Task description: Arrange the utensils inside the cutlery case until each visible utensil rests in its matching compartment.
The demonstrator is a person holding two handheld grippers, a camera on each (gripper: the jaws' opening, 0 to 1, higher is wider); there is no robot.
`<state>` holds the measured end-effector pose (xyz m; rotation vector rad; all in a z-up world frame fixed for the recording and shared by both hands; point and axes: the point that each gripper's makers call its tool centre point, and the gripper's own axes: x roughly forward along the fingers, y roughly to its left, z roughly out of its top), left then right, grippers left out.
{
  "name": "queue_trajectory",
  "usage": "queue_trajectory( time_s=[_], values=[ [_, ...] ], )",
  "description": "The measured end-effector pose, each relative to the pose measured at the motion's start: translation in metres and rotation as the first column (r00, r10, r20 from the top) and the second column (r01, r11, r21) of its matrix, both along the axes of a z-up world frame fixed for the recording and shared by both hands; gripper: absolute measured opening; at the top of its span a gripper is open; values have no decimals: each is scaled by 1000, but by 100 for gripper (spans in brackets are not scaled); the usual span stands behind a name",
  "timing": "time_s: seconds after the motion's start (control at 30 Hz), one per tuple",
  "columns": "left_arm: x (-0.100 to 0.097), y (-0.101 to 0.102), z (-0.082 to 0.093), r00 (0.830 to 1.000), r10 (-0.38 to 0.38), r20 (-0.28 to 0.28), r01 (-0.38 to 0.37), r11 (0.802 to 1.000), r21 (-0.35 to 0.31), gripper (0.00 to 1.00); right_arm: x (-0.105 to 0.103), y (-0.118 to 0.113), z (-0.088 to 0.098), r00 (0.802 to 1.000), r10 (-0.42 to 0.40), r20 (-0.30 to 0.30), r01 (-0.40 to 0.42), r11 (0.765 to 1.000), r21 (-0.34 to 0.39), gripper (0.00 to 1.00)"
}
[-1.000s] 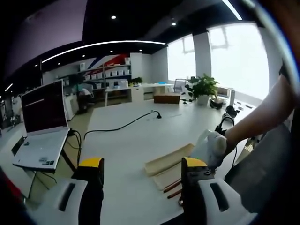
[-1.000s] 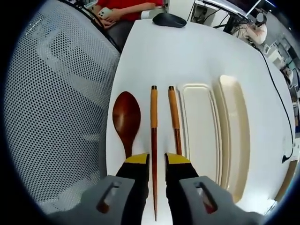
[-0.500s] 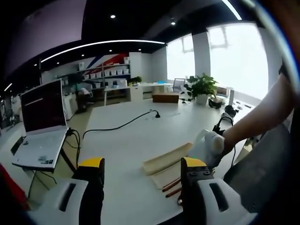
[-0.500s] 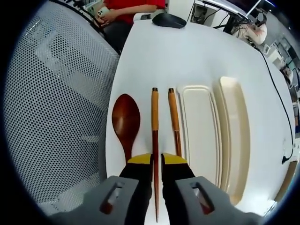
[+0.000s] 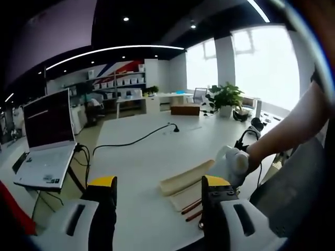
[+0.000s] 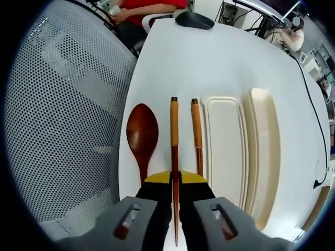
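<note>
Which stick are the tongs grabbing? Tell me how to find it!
Find the white table with the cream case on it. Left of the case lie two chopsticks and a spoon. It is the middle chopstick, pinched between the right tongs, next to the spoon.

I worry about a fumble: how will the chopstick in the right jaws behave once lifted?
The chopstick looks like stiff wood, so it shouldn't bend. Thin and probably light, gripped near its narrow end, it may pivot. Its glossy finish could slip.
</note>
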<state>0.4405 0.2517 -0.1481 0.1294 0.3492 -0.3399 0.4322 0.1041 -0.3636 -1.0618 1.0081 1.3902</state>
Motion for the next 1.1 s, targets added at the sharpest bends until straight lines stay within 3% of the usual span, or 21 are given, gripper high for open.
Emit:
queue_trajectory(
  time_s=[0.47,1.1],
  values=[
    [4,-2,1,1000,-16,4,16,1000,3,67,2,0,0,999,-36,-37,37,999,36,0],
    [6,-2,4,1000,-22,17,22,1000,3,66,3,-10,10,998,-28,-55,29,1000,2,0]
  ],
)
